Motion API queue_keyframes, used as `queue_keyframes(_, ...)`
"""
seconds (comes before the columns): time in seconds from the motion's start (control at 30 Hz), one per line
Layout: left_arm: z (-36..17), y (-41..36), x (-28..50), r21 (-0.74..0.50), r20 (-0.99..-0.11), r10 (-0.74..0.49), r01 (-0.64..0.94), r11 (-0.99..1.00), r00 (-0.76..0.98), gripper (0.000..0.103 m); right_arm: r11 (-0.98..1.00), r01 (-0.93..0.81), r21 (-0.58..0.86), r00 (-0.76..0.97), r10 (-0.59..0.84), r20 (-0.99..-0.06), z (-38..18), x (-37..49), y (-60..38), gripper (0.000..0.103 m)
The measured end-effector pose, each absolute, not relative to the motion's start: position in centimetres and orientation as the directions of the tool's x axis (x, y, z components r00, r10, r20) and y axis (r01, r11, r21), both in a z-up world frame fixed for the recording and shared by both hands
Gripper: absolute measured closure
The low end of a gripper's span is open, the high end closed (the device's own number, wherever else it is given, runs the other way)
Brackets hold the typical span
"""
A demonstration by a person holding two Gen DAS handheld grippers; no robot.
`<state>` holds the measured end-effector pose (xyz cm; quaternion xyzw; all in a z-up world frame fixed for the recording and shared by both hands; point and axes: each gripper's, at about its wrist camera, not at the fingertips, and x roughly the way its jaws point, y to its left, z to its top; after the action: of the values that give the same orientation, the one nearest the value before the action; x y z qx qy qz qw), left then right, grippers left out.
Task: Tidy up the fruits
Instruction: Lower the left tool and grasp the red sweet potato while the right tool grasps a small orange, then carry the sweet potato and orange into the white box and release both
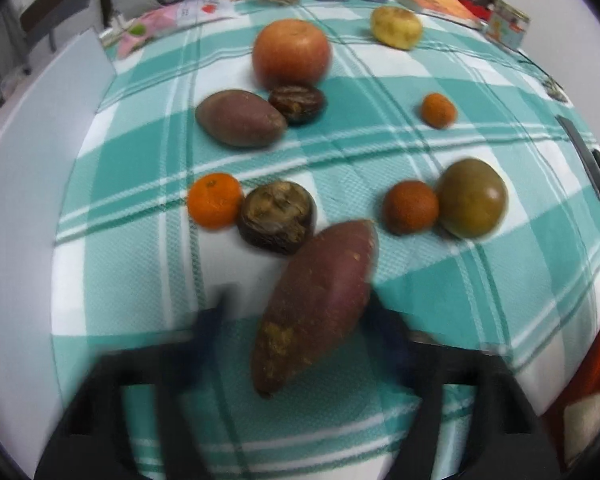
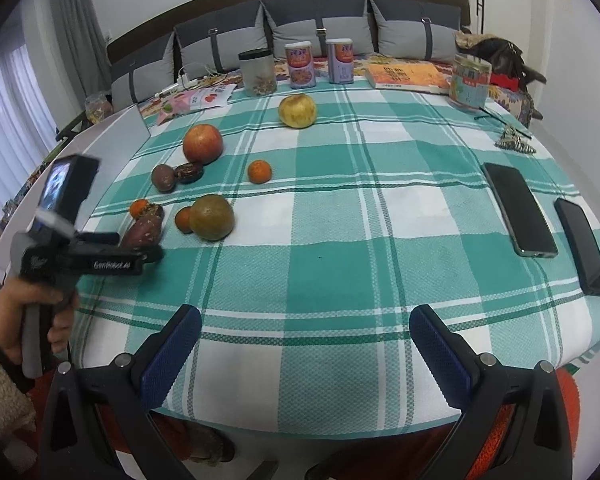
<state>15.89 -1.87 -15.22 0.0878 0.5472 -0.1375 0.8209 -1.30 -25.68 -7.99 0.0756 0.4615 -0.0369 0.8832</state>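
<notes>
Left gripper [image 1: 300,320] tilted steeply down, blurred fingers either side of sweet potato [image 1: 316,304] near cloth's left edge; contact impossible to tell. Right gripper [image 2: 306,344] spread wide, empty, above checked tablecloth [image 2: 340,240].

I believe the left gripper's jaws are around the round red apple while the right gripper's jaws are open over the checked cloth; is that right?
Not quite: the left gripper has its jaws around the long reddish-purple sweet potato, as the left wrist view shows. The round red apple sits untouched farther back. The right gripper is indeed open over the teal-and-white checked cloth.
</notes>
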Motion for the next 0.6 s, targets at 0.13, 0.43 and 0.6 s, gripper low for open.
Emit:
queue_keyframes(0.13,-14.6,-1.4,15.6,-0.049,-0.911,-0.168,0.305,0.951,0.377,0.06,0.985,0.08,0.152,0.532,0.086,-0.842,-8.6,2.8,-27.2,0.0)
queue_keyframes(0.43,-12.3,2.7,13.9,-0.155,-0.872,-0.228,0.197,0.968,0.433,0.061,0.972,-0.063,0.225,0.385,0.232,-0.893,-12.8,18.4,-25.8,0.026)
queue_keyframes(0.6,-10.7,5.0,12.3,-0.169,-0.859,-0.227,0.164,0.972,0.459,0.061,0.98,-0.092,0.175,0.36,0.197,-0.912,-14.5,22.4,-23.5,0.035)
